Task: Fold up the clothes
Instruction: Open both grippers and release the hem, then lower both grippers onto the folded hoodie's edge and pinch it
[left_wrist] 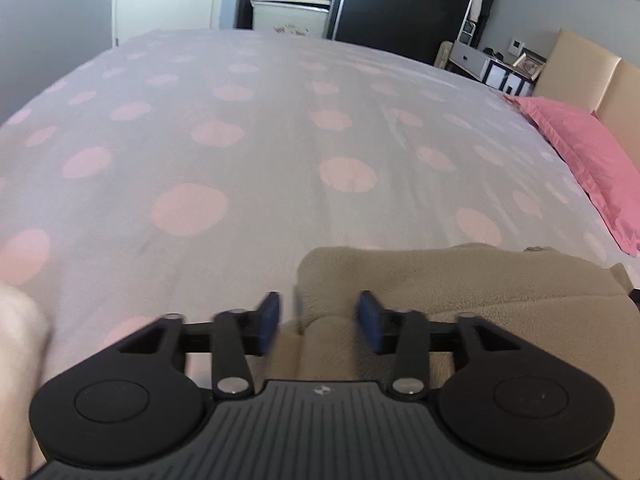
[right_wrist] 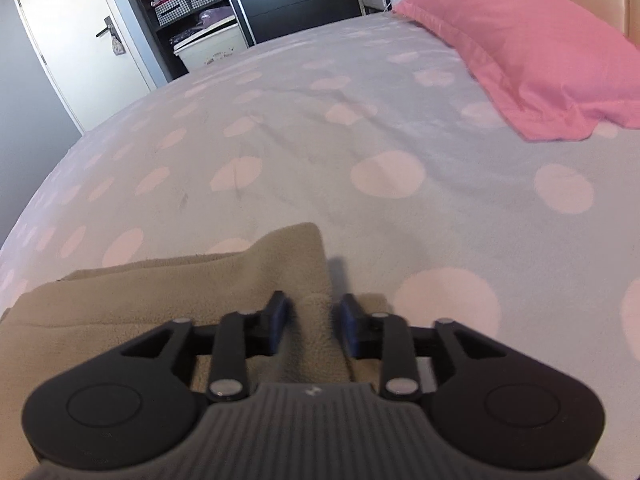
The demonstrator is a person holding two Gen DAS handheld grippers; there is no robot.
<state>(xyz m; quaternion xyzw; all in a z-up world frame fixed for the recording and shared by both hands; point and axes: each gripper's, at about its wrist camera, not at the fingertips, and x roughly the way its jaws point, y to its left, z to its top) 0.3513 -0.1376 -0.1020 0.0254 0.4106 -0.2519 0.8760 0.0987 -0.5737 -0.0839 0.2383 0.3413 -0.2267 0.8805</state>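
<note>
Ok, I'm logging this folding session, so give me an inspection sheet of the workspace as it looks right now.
Surface: grey bedspread with pink dots, lightly creased.
Job's things: beige fleece garment, bunched at the near edge.
Clutter: pink pillow by the headboard.
Grippers: left gripper and right gripper open, a fleece ridge between each pair of jaws, pads not pressing.
Cables: nothing seen.
Surroundings: white door, open wardrobe shelves, beige headboard.

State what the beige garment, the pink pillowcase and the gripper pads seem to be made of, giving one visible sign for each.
Beige garment: probably fleece; matte, nubby pile.
Pink pillowcase: likely smooth woven cotton or satin; faint sheen, crisp stitched border.
Gripper pads: apparently blue rubber or plastic; blur leaves it open.
</note>
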